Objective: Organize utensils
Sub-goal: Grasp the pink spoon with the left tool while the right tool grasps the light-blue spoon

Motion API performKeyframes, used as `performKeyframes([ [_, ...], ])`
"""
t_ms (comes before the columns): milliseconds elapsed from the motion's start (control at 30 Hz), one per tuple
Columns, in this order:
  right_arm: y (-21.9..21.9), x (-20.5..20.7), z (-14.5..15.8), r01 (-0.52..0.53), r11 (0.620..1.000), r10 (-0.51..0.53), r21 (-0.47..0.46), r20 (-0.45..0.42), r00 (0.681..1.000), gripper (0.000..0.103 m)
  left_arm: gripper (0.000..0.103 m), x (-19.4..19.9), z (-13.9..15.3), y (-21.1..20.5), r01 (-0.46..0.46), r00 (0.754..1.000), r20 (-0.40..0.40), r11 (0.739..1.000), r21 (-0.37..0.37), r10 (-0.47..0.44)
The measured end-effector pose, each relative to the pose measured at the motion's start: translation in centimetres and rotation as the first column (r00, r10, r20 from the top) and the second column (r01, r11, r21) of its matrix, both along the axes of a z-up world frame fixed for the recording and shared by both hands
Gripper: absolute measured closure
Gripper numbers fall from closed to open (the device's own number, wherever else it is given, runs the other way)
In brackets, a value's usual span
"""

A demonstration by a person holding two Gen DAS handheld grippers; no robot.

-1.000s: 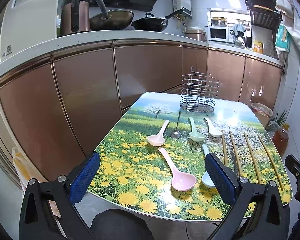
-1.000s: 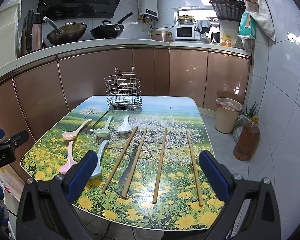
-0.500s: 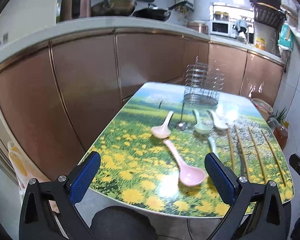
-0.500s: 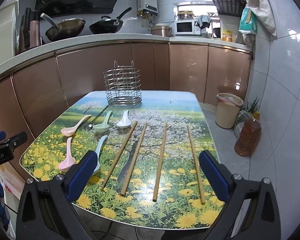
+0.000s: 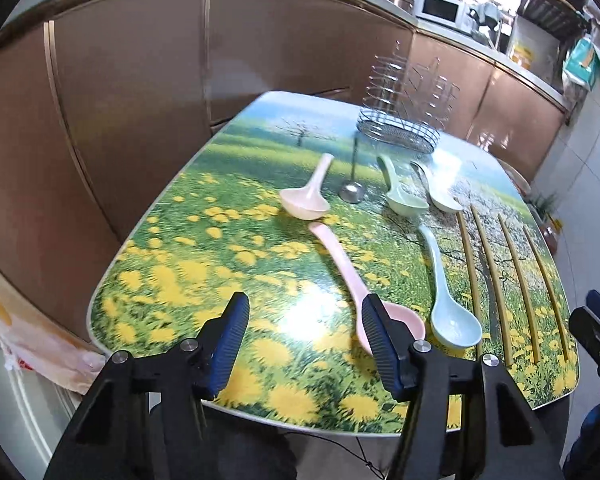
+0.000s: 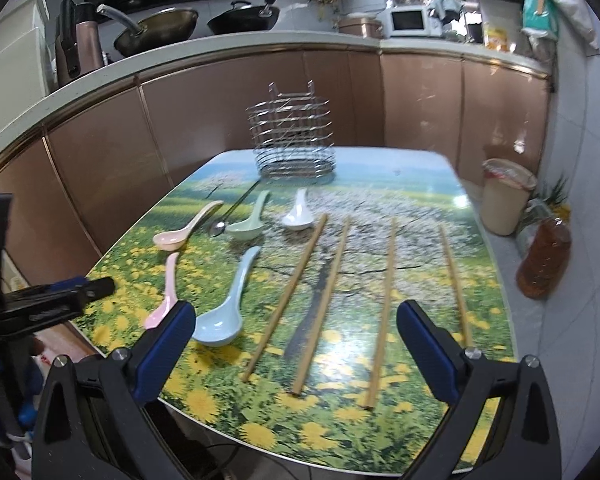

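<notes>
Utensils lie loose on the flower-print table point(image 5: 220, 248): a long pink spoon point(image 5: 340, 264) nearest the front edge, a blue spoon point(image 5: 446, 284) beside it, four chopsticks point(image 6: 384, 280) in a row to the right, smaller spoons farther back, none yet in the wire caddy point(image 5: 400, 120) at the far end. The left gripper point(image 5: 304, 332), a second ago wide and farther off, has dropped toward the pink spoon and its jaws are closing, nothing between them yet; a first pick seems imminent. The right gripper point(image 6: 292, 344) hangs wide open over the chopsticks' near ends, empty.
</notes>
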State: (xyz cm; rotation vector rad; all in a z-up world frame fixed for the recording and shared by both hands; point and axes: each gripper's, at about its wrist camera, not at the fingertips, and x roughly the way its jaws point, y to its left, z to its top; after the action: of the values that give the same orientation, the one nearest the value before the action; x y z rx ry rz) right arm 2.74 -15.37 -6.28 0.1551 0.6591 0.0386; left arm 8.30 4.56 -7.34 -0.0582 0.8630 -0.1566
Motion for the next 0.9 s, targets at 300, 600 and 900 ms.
performKeyframes([
  [300, 0.8, 5.3, -1.8, -0.113, 0.988, 0.123, 0.102, -0.094, 0.988, 0.029, 0.045, 3.7, -1.0, -2.1, 0.066, 0.995, -0.068, 0.998, -0.023, -0.068],
  [600, 1.5, 10.7, -5.0, -0.181, 0.963, 0.222, 0.199, -0.206, 0.953, 0.059, 0.067, 6.9, -3.5, -3.6, 0.104, 0.977, -0.184, 0.994, -0.013, -0.105],
  [900, 2.8, 14.1, -6.9, -0.224, 0.949, 0.284, 0.224, -0.292, 0.913, 0.069, 0.077, 8.1, -4.3, -4.9, 0.154, 0.966, -0.217, 0.987, 0.034, -0.143],
])
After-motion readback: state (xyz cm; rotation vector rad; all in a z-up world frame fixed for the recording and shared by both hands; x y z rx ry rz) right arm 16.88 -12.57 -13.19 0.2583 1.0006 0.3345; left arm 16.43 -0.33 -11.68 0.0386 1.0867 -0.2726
